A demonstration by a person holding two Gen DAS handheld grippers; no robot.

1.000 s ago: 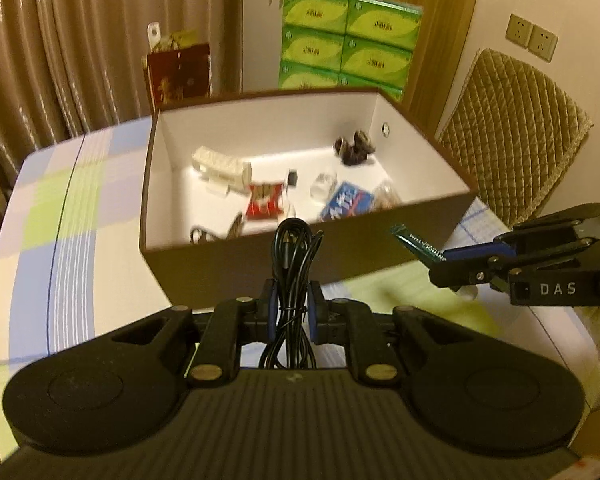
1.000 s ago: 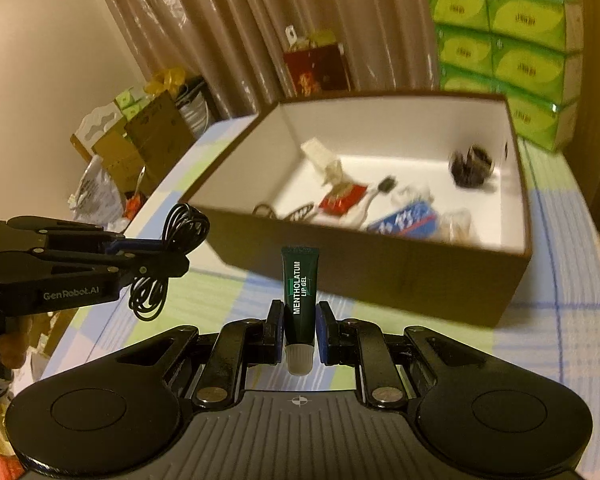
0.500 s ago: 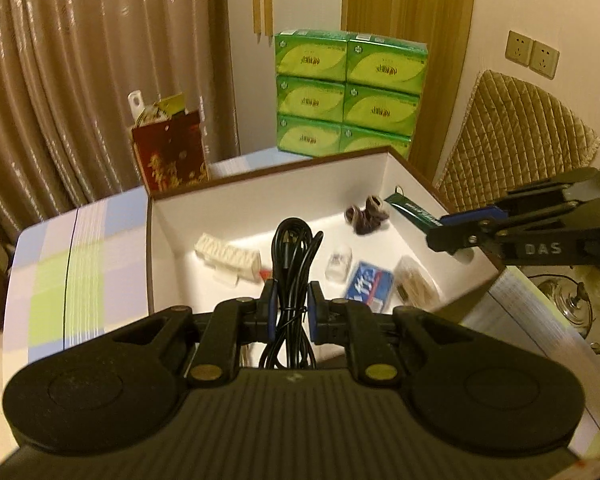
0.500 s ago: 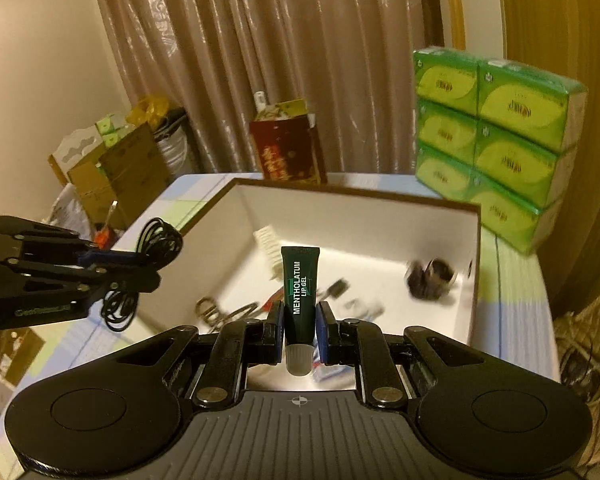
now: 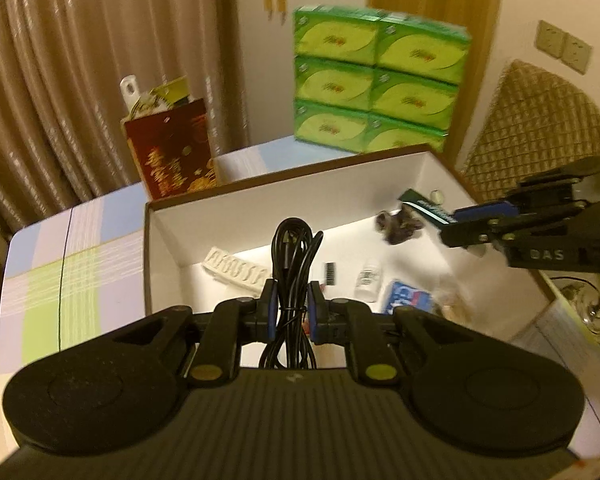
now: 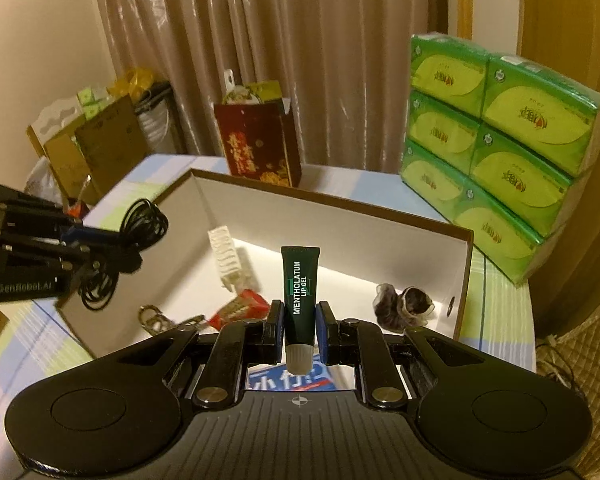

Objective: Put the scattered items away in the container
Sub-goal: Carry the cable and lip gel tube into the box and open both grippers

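Both grippers, left clamped on a coiled cable and right on a lip gel tube, hang over the box, where a loose cable loop could snag its near edge on release.

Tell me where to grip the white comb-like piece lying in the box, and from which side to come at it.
Grip the white comb-like piece across its narrow width at mid-length, coming down from above. It seems to lie flat and long on the floor of the box, with open floor along both long sides for the fingers.
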